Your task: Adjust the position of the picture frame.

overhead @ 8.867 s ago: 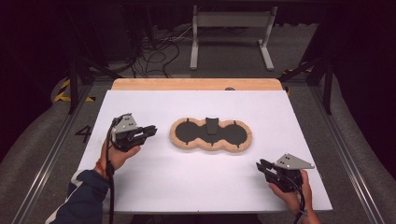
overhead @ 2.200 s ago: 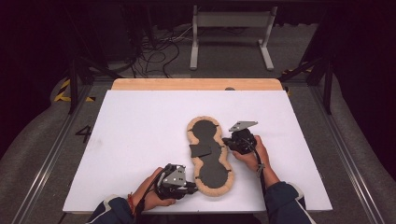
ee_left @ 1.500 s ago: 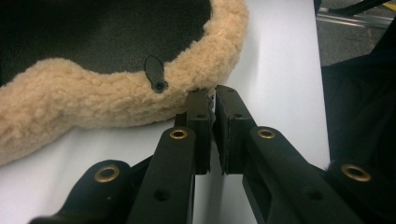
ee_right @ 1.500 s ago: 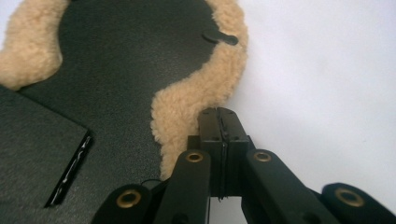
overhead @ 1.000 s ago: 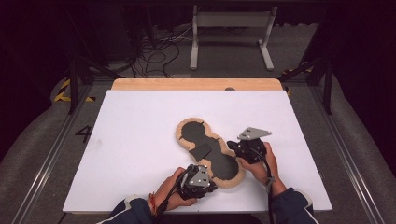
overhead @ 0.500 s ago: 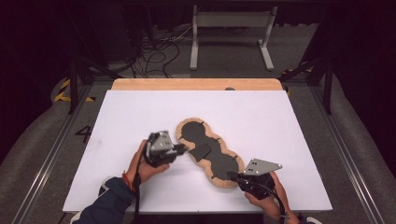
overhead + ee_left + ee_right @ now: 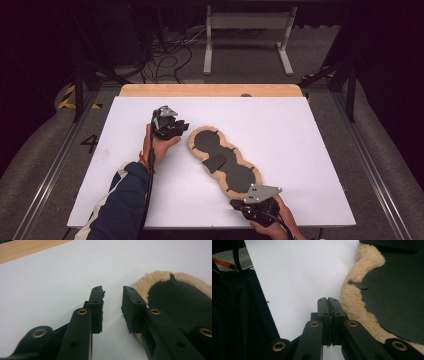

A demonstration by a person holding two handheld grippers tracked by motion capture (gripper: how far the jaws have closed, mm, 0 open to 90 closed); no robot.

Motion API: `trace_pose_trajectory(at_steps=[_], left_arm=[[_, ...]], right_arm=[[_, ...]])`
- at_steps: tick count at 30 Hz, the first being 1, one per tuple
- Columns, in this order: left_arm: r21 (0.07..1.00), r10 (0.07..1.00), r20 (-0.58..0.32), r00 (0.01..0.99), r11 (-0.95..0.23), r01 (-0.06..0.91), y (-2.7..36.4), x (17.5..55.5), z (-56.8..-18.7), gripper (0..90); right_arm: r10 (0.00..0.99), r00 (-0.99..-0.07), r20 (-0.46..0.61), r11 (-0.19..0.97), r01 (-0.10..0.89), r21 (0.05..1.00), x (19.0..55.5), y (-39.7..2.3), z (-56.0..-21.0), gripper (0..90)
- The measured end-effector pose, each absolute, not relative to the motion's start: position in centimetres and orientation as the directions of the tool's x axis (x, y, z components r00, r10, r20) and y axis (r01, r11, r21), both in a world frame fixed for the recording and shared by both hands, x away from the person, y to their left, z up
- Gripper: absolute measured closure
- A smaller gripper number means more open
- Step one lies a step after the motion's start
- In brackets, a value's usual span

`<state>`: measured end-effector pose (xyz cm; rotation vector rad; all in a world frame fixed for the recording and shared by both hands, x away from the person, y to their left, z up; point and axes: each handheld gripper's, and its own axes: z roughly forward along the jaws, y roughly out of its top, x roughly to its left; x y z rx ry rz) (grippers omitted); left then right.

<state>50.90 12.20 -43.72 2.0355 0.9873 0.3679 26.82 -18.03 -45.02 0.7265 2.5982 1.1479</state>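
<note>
Just beside the fleece pad [image 7: 223, 158], left gripper [image 7: 171, 128] fingers have been parting.

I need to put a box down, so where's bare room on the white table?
The far right of the white table is bare, as is the near left corner. It is crowded along the fleece pad, between the left gripper and right gripper.

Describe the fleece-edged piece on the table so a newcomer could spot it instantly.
On the white table, look right of centre, between the left gripper and the right gripper. The fleece-edged pad lies there diagonally, flat. Its two-lobed black face ringed by tan fleece, with a small black flap at the waist, sets it apart from the bare white around it.
</note>
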Motion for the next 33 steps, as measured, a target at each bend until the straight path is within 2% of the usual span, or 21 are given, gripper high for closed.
trace_pose_trajectory(at_steps=[1,5,15,18,24,33], left_arm=[[0.771,0.754,-0.063,0.654,-0.379,0.511,11.8,51.3,-43.9,69.7],[0.742,0.757,-0.066,0.650,-0.398,0.540,10.2,52.6,-45.0,69.5],[0.697,0.732,-0.084,0.676,-0.442,0.565,7.7,54.4,-45.4,63.8],[0.689,0.717,-0.059,0.695,-0.475,0.548,7.3,54.4,-45.4,71.0],[0.675,0.673,-0.067,0.737,-0.513,0.530,7.5,54.1,-45.3,81.2],[0.672,0.667,-0.047,0.744,-0.530,0.518,8.4,52.8,-45.4,81.5]], right_arm=[[0.516,-0.857,0.000,0.581,0.350,0.735,26.8,-17.9,-45.2,89.5],[0.524,-0.851,-0.029,0.585,0.336,0.738,26.5,-17.6,-45.5,89.8],[0.561,-0.828,-0.006,0.567,0.379,0.731,27.0,-18.6,-46.0,90.0],[0.567,-0.823,-0.016,0.571,0.380,0.727,27.0,-18.8,-45.9,90.0],[0.567,-0.823,-0.015,0.584,0.389,0.712,27.2,-19.8,-45.7,90.0],[0.602,-0.798,0.004,0.570,0.434,0.698,27.8,-22.0,-45.5,90.0]])
